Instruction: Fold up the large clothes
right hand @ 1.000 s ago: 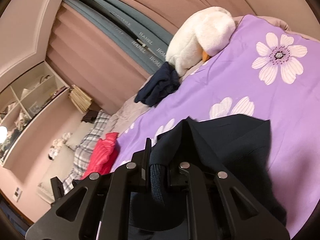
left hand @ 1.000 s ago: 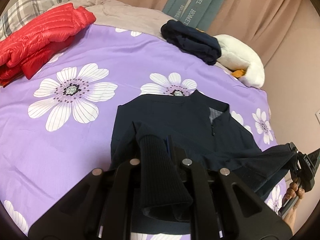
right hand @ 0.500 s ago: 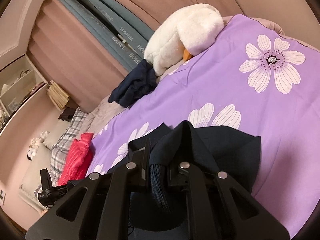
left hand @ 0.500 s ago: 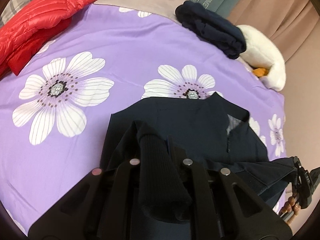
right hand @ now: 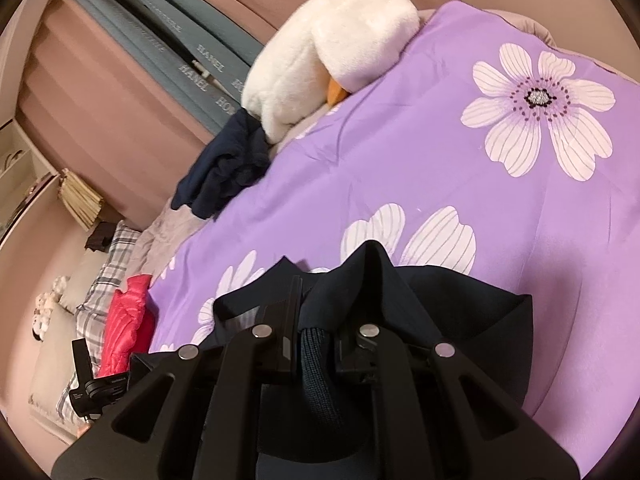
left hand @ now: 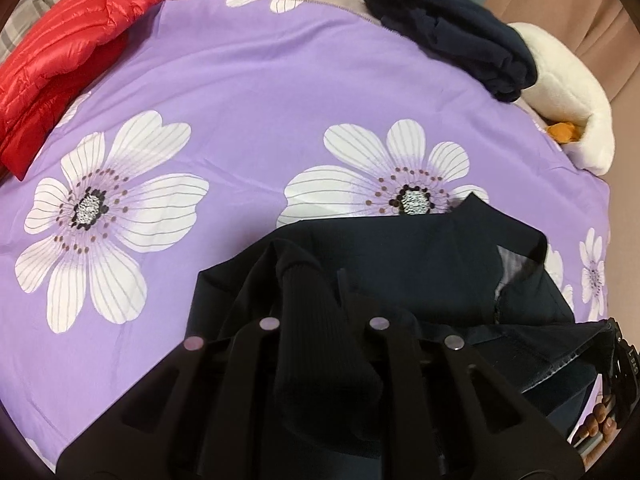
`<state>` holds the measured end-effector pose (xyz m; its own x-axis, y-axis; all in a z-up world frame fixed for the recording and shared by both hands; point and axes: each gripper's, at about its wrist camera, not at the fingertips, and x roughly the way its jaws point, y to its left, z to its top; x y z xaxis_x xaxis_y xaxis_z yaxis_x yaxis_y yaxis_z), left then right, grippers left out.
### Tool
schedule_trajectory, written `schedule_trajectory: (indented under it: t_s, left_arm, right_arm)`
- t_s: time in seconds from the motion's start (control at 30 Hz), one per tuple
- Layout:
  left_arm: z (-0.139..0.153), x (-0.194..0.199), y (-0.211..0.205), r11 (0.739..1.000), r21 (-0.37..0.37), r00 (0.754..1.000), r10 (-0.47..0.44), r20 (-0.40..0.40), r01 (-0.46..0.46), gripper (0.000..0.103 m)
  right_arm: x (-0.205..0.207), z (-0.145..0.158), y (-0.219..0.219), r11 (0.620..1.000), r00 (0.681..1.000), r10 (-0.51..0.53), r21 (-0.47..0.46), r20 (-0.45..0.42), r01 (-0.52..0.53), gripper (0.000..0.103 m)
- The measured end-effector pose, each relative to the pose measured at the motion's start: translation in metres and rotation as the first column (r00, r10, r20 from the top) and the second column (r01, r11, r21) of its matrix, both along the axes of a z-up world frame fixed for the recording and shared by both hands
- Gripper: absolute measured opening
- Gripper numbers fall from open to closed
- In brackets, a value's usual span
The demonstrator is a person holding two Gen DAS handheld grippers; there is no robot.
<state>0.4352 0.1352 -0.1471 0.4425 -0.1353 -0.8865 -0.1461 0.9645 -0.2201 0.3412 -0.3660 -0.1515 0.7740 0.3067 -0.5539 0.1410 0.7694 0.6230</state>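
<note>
Left wrist view: the left gripper (left hand: 312, 300) is pinching a ribbed cuff (left hand: 316, 344) of the dark jacket (left hand: 400, 256), which lies on the purple bedspread (left hand: 248, 92) in the lower centre of the frame. In the right wrist view the right gripper (right hand: 316, 320) is pinching the other ribbed cuff (right hand: 316, 364). To do this fold well, both cuffs should travel together, level, and be laid onto the body without dragging the jacket across the bedspread. The jacket's hem and lower body are hidden behind the grippers; the collar seems to sit toward the right, though the dark cloth makes that hard to read. A red jacket (left hand: 60, 64) lies upper left.
</note>
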Motion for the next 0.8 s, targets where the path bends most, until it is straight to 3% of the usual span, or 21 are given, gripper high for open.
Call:
schedule_trajectory:
  t_s: [0.3, 0.8]
  left_arm:
    - [-0.028, 0.008, -0.007, 0.999, 0.035, 1.0, -0.003, -0.027, 0.004, 0.017]
    - [-0.036, 0.012, -0.013, 0.998, 0.063, 0.999, -0.02, -0.027, 0.022, 0.018]
  right_arm:
    - [0.009, -0.027, -0.007, 1.0, 0.998, 0.002, 0.008, -0.059, -0.001, 0.012]
    - [0.013, -0.039, -0.012, 0.999, 0.996, -0.002, 0.042, -0.09, 0.005, 0.016]
